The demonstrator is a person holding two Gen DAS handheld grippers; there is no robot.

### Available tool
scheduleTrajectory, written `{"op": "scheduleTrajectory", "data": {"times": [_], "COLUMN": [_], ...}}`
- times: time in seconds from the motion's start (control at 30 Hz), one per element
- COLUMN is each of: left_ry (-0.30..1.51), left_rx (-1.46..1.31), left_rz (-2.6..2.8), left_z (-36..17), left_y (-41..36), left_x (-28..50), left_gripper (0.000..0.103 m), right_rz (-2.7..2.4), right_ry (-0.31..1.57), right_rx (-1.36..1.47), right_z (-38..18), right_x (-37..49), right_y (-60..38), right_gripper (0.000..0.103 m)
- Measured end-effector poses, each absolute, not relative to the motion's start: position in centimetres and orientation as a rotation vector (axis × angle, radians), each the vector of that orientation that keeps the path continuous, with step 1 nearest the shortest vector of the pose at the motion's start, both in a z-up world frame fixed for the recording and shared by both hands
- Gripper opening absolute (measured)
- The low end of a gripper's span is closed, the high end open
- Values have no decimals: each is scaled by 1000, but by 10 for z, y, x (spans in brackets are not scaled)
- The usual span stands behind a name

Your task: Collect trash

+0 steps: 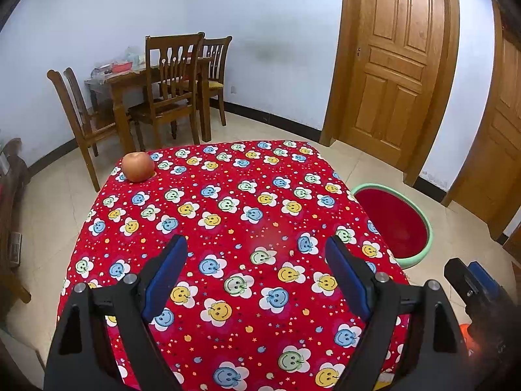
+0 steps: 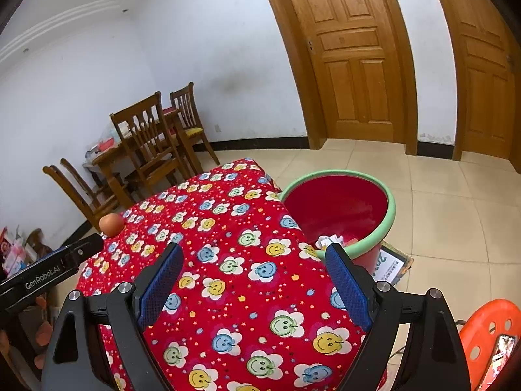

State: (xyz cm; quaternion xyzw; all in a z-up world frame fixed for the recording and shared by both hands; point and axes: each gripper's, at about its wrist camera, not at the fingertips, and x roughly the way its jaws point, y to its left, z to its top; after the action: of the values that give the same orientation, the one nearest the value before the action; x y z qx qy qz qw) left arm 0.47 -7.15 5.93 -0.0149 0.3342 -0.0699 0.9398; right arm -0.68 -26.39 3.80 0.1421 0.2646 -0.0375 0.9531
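the red bucket with the green rim (image 2: 338, 207) stands on the tiled floor just past the right edge of the table, ahead and slightly right of the right claw (image 2: 254, 254). down at its bottom lie a few scraps of trash (image 2: 329, 239), white and pale bits whose kind cannot be made out. the bucket rests on a flat printed card or board (image 2: 392, 265) lying on the tiles. from the left claw (image 1: 255, 247) the same bucket (image 1: 395, 221) shows ahead and well to the right, partly cut off by the table corner.

both claws hang over the red smiley-flower tablecloth (image 1: 228, 202), each spread wide with its blue pads far apart and nothing between them. the right claw's right finger reaches over the table edge toward the bucket rim; the left claw's fingers are above the cloth's near half.

an apple (image 1: 138, 166) sits on the far left corner of the cloth, far ahead and to the left of the left claw, well apart from both.

an orange plastic stool (image 2: 491, 329) is close on the right claw's right side, low in view. farther off, a wooden dining table with chairs (image 1: 169, 75) stands by the wall, and a wooden door (image 1: 394, 55) lies ahead to the right.
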Motion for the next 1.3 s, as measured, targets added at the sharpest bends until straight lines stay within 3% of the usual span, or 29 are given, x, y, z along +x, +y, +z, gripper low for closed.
{"op": "scheduleTrajectory", "data": {"times": [1.3], "left_ry": [683], "left_rx": [-30], "left_rz": [-149], "left_z": [60], "left_y": [-76], "left_x": [3], "left_gripper": [86], "right_rz": [-75], "right_ry": [539], "right_rx": [289], "right_z": [38], "right_x": [-7], "right_y": [-264], "right_gripper": [89]}}
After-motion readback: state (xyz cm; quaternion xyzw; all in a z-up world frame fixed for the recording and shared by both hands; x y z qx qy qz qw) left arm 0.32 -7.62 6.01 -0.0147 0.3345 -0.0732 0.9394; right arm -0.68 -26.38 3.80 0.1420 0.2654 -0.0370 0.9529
